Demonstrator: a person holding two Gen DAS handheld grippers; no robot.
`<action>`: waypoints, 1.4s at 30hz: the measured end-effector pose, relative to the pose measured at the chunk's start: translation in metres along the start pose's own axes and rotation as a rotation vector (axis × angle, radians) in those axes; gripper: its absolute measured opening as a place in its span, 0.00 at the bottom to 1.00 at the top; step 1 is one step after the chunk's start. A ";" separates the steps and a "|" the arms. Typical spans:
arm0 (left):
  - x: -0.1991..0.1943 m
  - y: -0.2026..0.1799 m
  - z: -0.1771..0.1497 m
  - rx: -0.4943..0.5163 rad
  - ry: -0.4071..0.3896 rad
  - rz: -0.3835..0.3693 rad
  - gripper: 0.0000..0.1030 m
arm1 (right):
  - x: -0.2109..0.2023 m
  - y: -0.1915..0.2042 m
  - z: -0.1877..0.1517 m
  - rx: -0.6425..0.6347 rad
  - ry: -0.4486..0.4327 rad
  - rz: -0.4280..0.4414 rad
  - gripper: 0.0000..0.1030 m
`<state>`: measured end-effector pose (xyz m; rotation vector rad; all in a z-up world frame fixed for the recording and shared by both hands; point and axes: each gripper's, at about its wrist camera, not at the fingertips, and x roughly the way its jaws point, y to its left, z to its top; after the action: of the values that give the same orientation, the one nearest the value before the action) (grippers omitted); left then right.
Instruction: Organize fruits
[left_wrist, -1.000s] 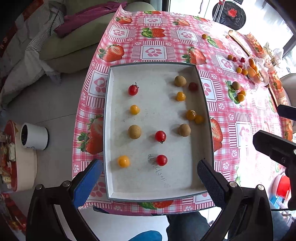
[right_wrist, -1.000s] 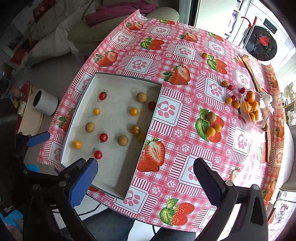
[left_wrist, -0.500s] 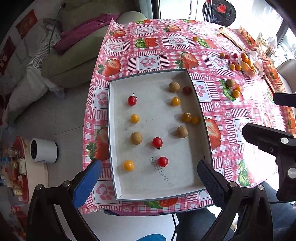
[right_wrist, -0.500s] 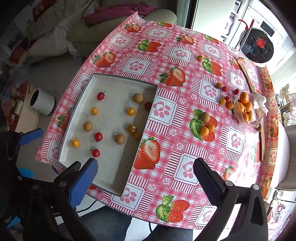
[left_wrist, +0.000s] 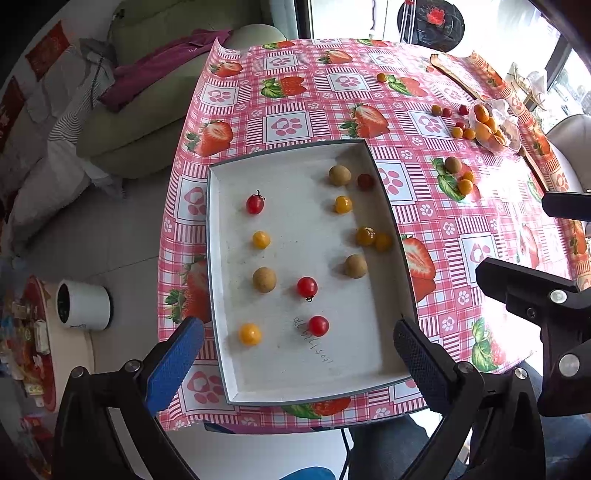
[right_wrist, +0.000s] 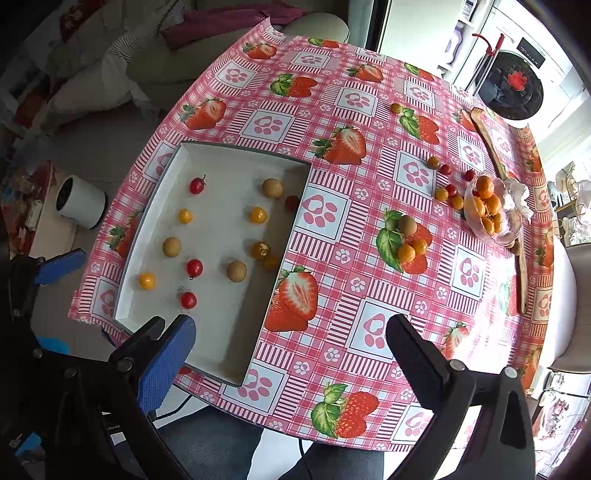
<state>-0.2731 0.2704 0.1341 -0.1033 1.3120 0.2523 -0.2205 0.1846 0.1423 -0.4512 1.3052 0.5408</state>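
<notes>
While both my grippers, left (left_wrist: 295, 354) & right (right_wrist: 291, 354), hung wide open & empty above the table edge, small round fruits (left_wrist: 307, 287) sat scattered in the tray (left_wrist: 216, 258); light, slippery, prob. squashy, so I'd pinch gently across the middle.

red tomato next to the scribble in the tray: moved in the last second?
No. The red tomato still sits against the upper end of the handwriting on the tray floor, same spot as before.
</notes>
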 end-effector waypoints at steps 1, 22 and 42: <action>0.000 0.000 0.000 0.003 0.000 0.000 1.00 | 0.000 0.000 0.000 0.003 0.001 0.000 1.00; 0.002 -0.001 0.000 0.004 0.012 0.011 1.00 | 0.004 -0.002 -0.001 -0.001 0.019 0.009 1.00; 0.008 0.001 0.000 -0.001 0.035 0.013 1.00 | 0.008 -0.001 -0.002 -0.038 0.042 0.025 1.00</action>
<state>-0.2714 0.2723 0.1261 -0.0998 1.3474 0.2634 -0.2207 0.1837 0.1336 -0.4801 1.3438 0.5807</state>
